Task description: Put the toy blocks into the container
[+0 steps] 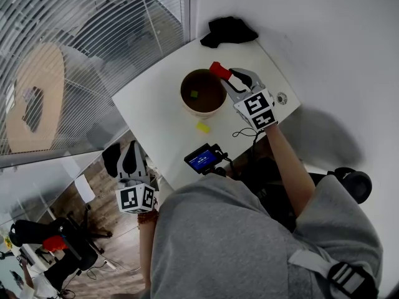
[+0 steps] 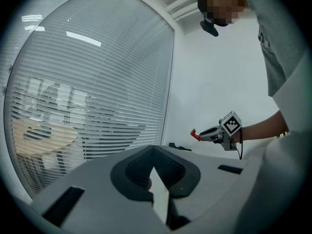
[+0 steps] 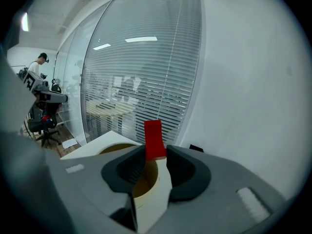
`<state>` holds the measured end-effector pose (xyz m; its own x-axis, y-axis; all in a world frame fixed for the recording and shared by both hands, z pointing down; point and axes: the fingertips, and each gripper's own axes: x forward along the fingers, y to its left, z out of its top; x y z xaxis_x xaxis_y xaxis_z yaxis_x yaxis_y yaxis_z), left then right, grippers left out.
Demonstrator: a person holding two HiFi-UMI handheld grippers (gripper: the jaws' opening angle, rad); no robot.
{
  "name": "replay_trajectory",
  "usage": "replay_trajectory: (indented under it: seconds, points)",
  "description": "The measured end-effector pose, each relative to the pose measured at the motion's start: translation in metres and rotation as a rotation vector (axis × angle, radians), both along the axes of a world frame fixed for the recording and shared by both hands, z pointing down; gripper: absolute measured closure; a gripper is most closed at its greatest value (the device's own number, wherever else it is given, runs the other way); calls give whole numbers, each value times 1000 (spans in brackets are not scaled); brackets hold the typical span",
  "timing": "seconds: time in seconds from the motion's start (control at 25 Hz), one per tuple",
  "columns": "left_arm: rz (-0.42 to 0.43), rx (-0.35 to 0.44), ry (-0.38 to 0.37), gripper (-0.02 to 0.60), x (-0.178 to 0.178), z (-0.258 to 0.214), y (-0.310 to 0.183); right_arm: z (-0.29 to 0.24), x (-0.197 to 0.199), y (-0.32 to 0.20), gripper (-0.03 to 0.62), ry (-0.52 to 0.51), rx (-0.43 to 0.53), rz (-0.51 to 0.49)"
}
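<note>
My right gripper (image 1: 225,75) is shut on a red block (image 1: 218,70) and holds it at the far right rim of a tan bowl (image 1: 184,99). In the right gripper view the red block (image 3: 155,139) stands upright between the pads, above the bowl (image 3: 146,182). A small green block (image 1: 194,94) lies inside the bowl. On the white table (image 1: 156,98), just in front of the bowl, lies a yellow block (image 1: 202,127). My left gripper (image 1: 128,157) hangs low beyond the table's near left edge, its jaws closed together with nothing between them (image 2: 153,152).
A black cloth (image 1: 227,30) lies at the table's far corner. A small device with a blue screen (image 1: 202,159) sits at the near edge. Window blinds (image 1: 93,30) run along the left and a white wall along the right.
</note>
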<state>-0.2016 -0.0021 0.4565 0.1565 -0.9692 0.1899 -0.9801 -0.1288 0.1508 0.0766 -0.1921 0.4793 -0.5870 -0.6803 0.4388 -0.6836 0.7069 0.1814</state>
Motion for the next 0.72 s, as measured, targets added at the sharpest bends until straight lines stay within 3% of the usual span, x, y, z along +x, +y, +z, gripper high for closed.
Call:
replay_trajectory:
  seconds: [0.72]
  points:
    - [-3, -8, 5, 575, 0, 1, 0, 3, -17, 10, 450, -17, -17, -32]
